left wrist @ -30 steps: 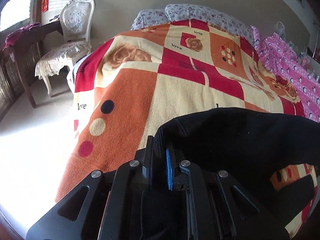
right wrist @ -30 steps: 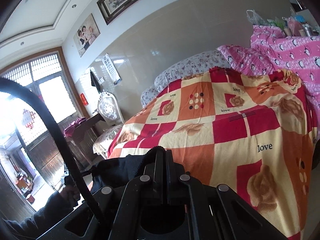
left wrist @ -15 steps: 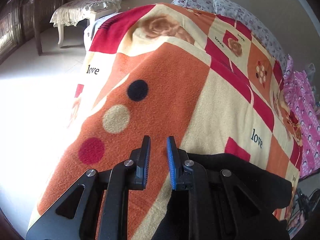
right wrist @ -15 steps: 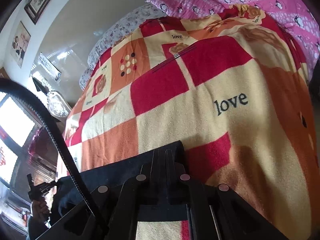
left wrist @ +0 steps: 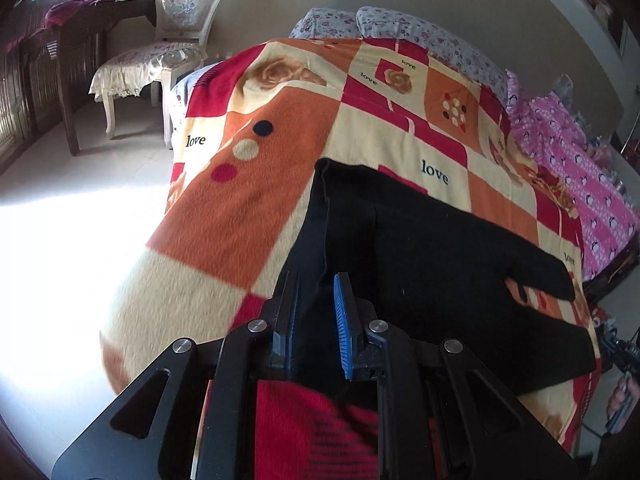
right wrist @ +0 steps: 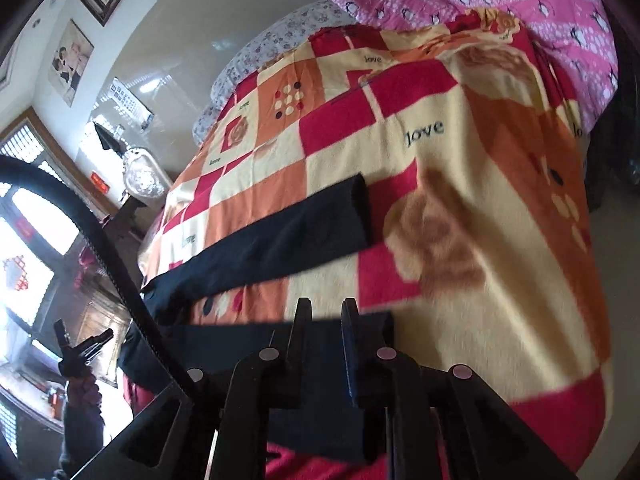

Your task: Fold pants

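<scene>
Black pants (left wrist: 432,248) lie spread flat across the near part of the bed's patterned blanket (left wrist: 256,200). In the left wrist view the waistband end is closest. My left gripper (left wrist: 318,312) is open, its blue pads apart just over the pants' near edge. In the right wrist view two dark legs (right wrist: 280,236) run leftward across the blanket (right wrist: 480,200). My right gripper (right wrist: 324,320) is open above the nearer leg's end (right wrist: 352,336), holding nothing.
A white upholstered chair (left wrist: 168,48) and dark wooden furniture stand left of the bed. Floral pillows (left wrist: 400,28) lie at the head. A pink quilt (left wrist: 580,168) lies along the far side. A black cable (right wrist: 100,248) crosses the right wrist view.
Both grippers have let go of the pants and opened. The pants now lie laid out on the blanket, and both grippers have drawn back toward the near edge.
</scene>
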The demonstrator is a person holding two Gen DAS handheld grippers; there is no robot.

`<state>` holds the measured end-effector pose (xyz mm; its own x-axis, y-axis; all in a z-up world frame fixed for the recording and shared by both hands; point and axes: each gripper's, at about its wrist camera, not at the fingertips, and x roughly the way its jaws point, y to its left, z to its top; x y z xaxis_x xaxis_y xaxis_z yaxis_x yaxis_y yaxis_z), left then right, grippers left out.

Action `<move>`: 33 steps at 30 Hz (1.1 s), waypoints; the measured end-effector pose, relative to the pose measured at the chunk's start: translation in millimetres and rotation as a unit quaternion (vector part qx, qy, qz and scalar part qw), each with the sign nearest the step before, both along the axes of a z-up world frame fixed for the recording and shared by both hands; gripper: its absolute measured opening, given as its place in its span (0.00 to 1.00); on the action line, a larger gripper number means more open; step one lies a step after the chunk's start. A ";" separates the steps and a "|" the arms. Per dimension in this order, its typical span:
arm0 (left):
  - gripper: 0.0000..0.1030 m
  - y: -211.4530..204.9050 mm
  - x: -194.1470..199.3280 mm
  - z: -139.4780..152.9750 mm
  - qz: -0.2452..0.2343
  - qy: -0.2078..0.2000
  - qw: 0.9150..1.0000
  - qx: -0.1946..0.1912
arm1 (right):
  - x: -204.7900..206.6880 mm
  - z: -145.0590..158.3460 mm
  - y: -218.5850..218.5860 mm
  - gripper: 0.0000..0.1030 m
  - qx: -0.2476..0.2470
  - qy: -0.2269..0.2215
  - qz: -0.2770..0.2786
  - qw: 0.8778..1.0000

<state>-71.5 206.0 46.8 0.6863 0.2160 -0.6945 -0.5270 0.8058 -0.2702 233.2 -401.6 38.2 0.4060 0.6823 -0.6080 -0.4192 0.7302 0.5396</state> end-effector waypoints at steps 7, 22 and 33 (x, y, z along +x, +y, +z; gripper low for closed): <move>0.14 -36.1 -22.3 -11.9 -0.010 -0.016 1.000 0.002 | -63.8 -25.9 -9.1 0.22 -0.058 -0.018 0.005 0.998; 0.14 -46.4 22.9 -50.9 -0.008 0.002 1.000 -0.007 | -70.6 -51.6 24.1 0.06 -0.060 -0.059 0.006 0.996; 0.14 -61.8 30.3 -53.5 0.029 0.031 0.998 0.048 | -85.3 -51.2 34.8 0.31 -0.068 -0.117 0.016 0.991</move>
